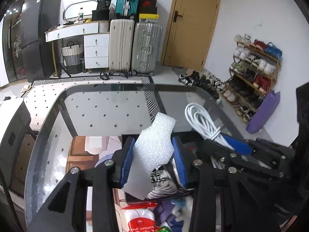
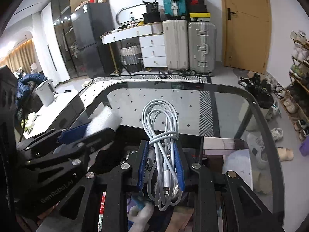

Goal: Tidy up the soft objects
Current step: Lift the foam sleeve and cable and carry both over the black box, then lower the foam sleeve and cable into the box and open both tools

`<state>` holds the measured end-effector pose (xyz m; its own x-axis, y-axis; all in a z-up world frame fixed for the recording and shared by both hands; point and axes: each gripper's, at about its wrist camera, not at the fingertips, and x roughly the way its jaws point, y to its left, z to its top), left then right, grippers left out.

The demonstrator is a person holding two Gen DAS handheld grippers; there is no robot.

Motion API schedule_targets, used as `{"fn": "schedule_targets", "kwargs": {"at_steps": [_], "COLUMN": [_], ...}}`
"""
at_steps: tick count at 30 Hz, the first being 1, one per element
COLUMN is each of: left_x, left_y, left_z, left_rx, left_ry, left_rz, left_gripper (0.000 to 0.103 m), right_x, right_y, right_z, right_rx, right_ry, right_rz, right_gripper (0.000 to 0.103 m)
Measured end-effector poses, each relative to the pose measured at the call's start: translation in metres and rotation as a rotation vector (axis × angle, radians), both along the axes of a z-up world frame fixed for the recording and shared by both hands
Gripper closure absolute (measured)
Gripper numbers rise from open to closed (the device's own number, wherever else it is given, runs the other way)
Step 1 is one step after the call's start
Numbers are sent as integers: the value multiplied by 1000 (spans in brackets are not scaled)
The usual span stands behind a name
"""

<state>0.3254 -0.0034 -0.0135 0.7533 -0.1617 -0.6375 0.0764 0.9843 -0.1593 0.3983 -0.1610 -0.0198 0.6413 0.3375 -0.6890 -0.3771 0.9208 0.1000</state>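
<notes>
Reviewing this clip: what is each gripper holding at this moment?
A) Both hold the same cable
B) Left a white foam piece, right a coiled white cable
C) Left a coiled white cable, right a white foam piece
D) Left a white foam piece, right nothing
B: the left gripper is shut on the white foam piece, and the right gripper is shut on the coiled white cable, both above the glass table.

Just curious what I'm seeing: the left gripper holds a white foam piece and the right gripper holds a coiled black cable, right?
Nearly. The coiled cable in the right gripper is white, as the right wrist view shows. The left gripper does hold the white foam piece.
</notes>
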Motion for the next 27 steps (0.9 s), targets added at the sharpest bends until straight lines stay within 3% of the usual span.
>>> {"fn": "schedule_targets", "kwargs": {"at_steps": [15,27], "left_x": [21,19], "left_y": [-14,-24], "left_z": [-35,-53], "left_rx": [-23,27], "left_ry": [121,180], "left_rz": [-89,-103], "left_gripper": [64,64], "right_x": [27,26], "right_y": [-13,-11], "right_z": [-43,-59], "right_rx": [-1,-22], "right_ry": [120,208], "right_rz": [45,88], "right_gripper": [77,77]}}
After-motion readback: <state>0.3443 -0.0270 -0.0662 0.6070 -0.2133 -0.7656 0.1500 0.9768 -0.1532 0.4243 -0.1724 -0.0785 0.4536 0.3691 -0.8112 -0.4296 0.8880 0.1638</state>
